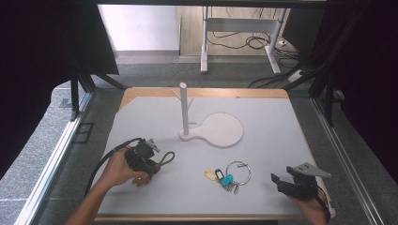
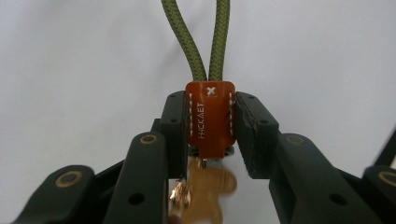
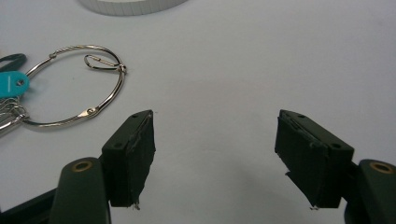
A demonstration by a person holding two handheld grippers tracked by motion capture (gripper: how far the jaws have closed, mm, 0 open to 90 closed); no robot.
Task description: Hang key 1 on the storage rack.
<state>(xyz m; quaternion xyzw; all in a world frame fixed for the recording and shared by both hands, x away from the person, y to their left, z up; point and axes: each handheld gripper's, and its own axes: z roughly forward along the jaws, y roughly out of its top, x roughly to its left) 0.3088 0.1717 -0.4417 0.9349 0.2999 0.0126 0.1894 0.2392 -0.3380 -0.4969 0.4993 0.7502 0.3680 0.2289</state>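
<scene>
My left gripper point(image 2: 209, 123) is shut on the orange leather tab point(image 2: 210, 119) of a keychain, its pads pressing the tab from both sides. A green cord loop point(image 2: 198, 37) rises from the tab; a copper-coloured key point(image 2: 205, 191) hangs below it. In the high view the left gripper point(image 1: 155, 161) sits at the table's front left with the cord loop point(image 1: 166, 158) sticking out to its right. My right gripper point(image 3: 215, 156) stands open over bare table, also at the front right in the high view point(image 1: 278, 182). A metal key ring point(image 1: 238, 172) with coloured tags point(image 1: 226, 179) lies between the two grippers.
A white stand with an upright post point(image 1: 184, 108) and a round base plate point(image 1: 220, 130) stands mid-table. The key ring point(image 3: 74, 86) with a teal tag point(image 3: 11, 84) lies left of the right gripper's jaws. The table's wooden edge point(image 1: 202, 217) runs along the front.
</scene>
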